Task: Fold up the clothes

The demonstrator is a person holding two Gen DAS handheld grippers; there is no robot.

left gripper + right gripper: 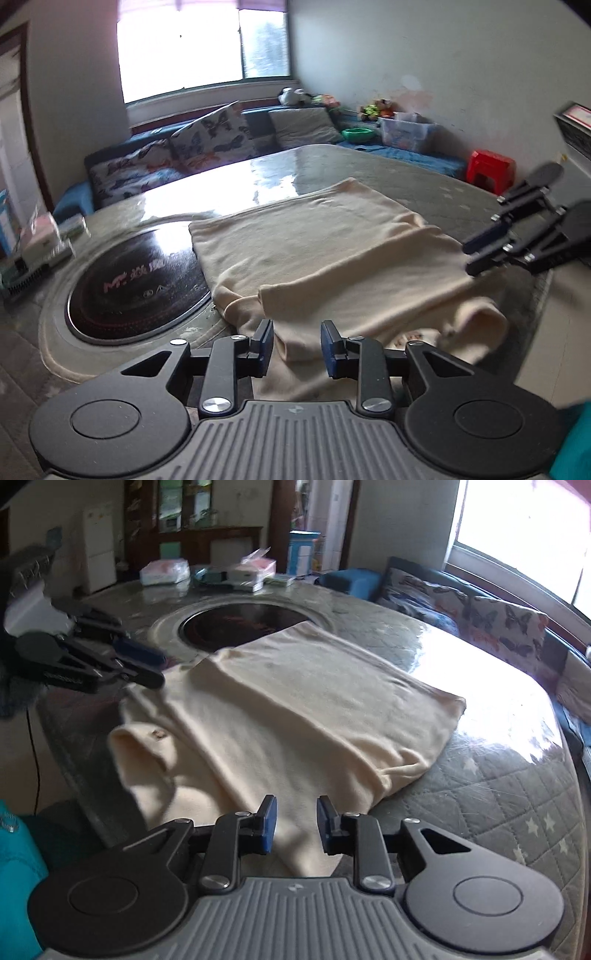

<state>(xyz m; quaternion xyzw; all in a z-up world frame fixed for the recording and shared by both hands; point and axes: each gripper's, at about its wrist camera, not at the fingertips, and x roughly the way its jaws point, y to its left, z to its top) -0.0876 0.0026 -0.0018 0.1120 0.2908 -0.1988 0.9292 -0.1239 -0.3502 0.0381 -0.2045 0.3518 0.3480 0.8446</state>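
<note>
Left view only: I see a window (201,48) at 12 o'clock, a red stool (489,170) at 2 o'clock and toys along the far wall.
Right view only: I see boxes (243,572) at 12 o'clock on the far side of the table (480,794), a cabinet behind them, and a butterfly cushion (491,624) at 2 o'clock.
Garment: my cream garment (295,709) lies flat on the table, partly folded, one far corner overlapping the black round hob (243,622) set into the tabletop; a loose folded part hangs near the table's near edge.
Left gripper: my left gripper (297,349) is at 6 o'clock in its own view, jaws parted about halfway, holding nothing; garment edge lies beneath the gap, contact unclear.
Right gripper: my right gripper (295,825) is likewise about half open and empty, poised over the garment's near edge.
Cross views: the left view shows the right gripper at 3 o'clock, blurred, its fingers pointing in at the garment's side; the right view shows the left one at 9 o'clock, also blurred, beside the garment's opposite side.
Pose: both point forward and slightly down across the table; a teal sleeve (14,867) shows at 8 o'clock in the right view.
</note>
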